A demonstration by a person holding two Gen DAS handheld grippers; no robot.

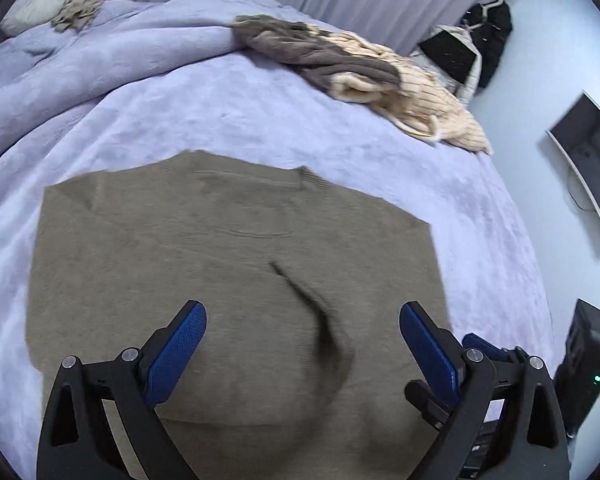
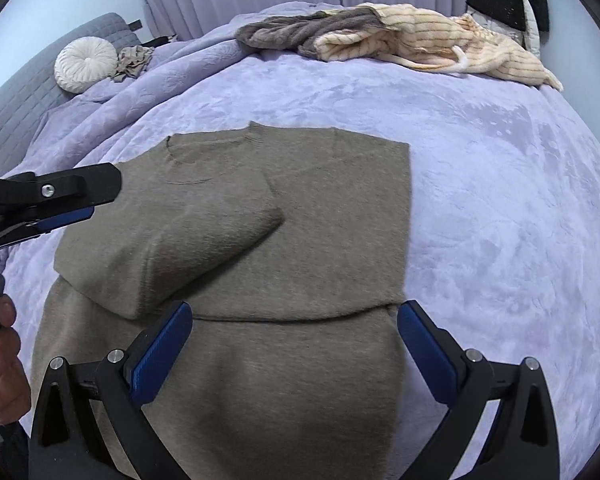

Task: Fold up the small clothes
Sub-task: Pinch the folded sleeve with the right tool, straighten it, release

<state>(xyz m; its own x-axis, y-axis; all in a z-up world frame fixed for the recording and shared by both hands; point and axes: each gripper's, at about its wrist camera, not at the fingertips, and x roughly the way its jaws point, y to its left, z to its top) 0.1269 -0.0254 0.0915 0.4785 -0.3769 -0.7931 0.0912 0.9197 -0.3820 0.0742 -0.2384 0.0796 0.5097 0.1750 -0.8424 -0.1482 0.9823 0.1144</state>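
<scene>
An olive-brown knit sweater [image 1: 220,264] lies flat on the lavender bed cover [image 1: 260,120], its sleeves folded in over the body. In the right wrist view the sweater [image 2: 300,240] shows one sleeve laid diagonally across the chest. My left gripper [image 1: 302,320] is open and empty, just above the sweater's lower part. My right gripper [image 2: 294,320] is open and empty over the sweater's lower half. The left gripper also shows at the left edge of the right wrist view [image 2: 60,200], side-on above the sweater's left shoulder.
A pile of clothes, grey-brown [image 2: 300,32] and cream striped [image 2: 440,48], lies at the far edge of the bed. A round white cushion [image 2: 86,64] and a crumpled beige garment [image 2: 134,60] sit at the far left. A black device [image 1: 588,364] stands off the bed's right side.
</scene>
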